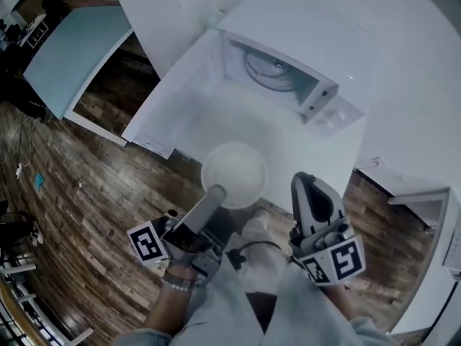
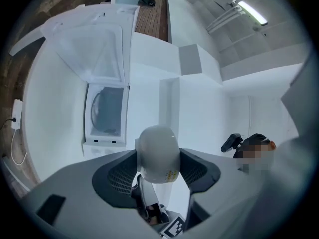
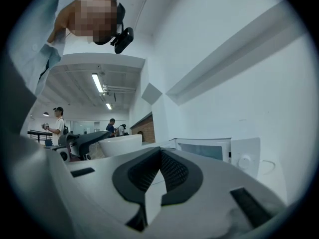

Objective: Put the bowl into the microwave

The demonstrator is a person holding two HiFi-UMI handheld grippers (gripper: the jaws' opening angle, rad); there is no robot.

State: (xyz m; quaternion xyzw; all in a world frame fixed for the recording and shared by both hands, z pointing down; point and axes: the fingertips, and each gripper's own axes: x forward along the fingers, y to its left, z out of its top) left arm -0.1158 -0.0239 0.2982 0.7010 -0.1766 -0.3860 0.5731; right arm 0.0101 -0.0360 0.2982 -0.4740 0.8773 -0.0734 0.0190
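Left gripper (image 1: 215,192) is clamped on the near rim of the round white bowl (image 1: 234,173), so the bowl's held up by that one edge, roughly over the front edge of the plain white countertop (image 1: 288,146). Right gripper (image 3: 159,157) sits just beside it on the right. Its jaws are pinched fully together with nothing in them, and it points about level. Dark wood-plank floor (image 1: 86,193) shows below, off to the left. Further back on the counter is the boxy white microwave oven (image 1: 292,67), still apart from the bowl. Its white hinged door (image 1: 180,96) is swung wide open to the left, and you can see the round glass turntable plate (image 1: 268,71) inside the cavity.
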